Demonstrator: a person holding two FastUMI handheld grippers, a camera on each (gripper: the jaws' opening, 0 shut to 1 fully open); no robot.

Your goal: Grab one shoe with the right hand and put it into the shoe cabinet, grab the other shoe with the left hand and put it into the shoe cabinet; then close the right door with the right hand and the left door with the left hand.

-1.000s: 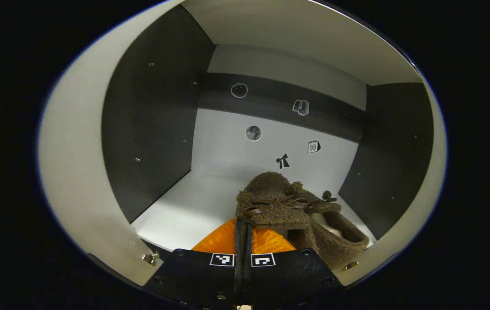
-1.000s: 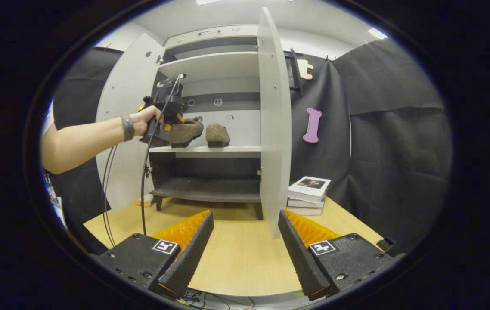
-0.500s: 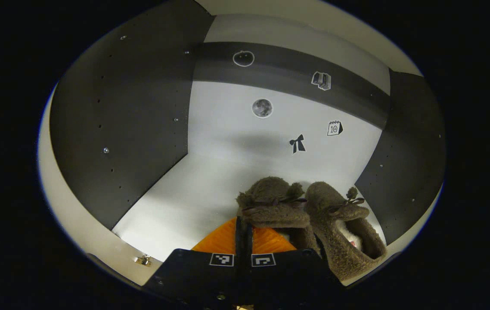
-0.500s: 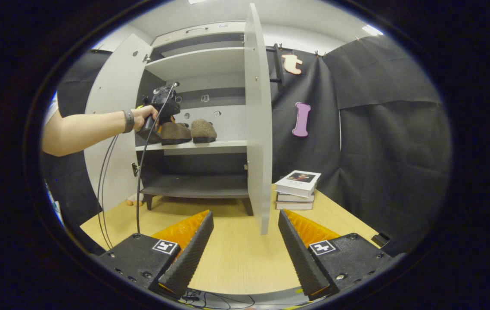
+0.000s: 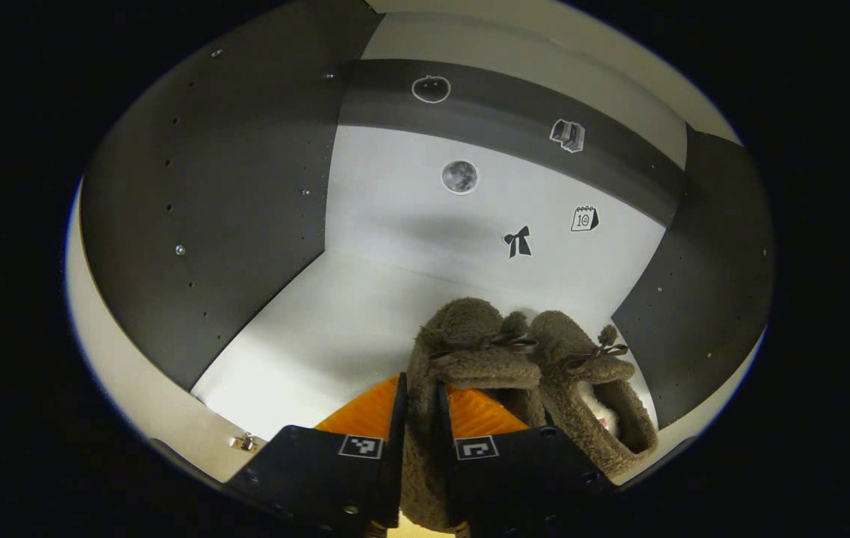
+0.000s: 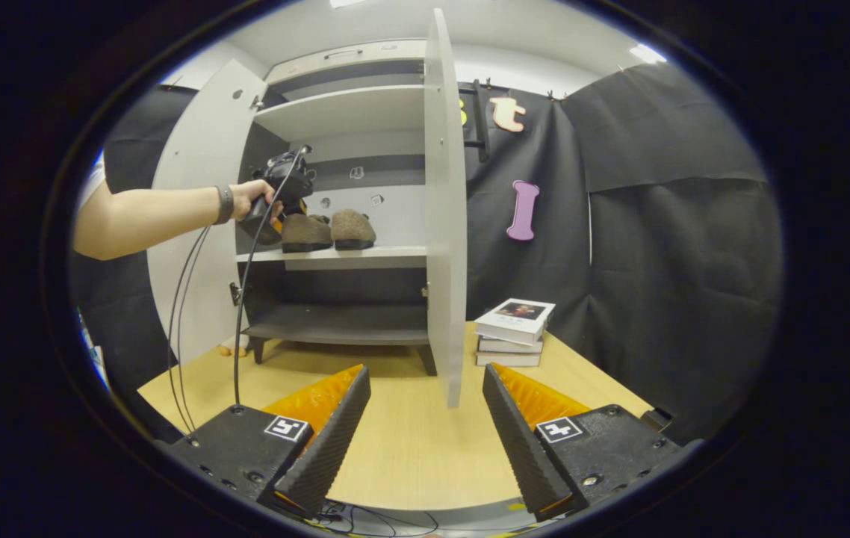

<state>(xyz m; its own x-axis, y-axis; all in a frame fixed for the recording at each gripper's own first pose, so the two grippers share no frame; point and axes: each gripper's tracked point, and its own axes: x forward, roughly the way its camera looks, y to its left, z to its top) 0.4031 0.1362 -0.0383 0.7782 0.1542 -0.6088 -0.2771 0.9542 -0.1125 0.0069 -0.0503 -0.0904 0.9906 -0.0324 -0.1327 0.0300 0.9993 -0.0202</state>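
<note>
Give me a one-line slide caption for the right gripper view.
Right gripper open above the table, facing the open shoe cabinet where the left gripper sets the second shoe beside the first.

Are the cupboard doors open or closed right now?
Open. The right door stands edge-on and the left door swings wide, baring the shelf with both shoes.

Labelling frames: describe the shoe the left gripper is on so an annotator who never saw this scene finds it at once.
Start at the open shoe cabinet on the wooden table; its middle shelf carries two brown fuzzy shoes side by side. The left shoe is the one nearer the person's hand. Unlike the right shoe, which stands free, it has its heel between the jaws of the left gripper.
</note>
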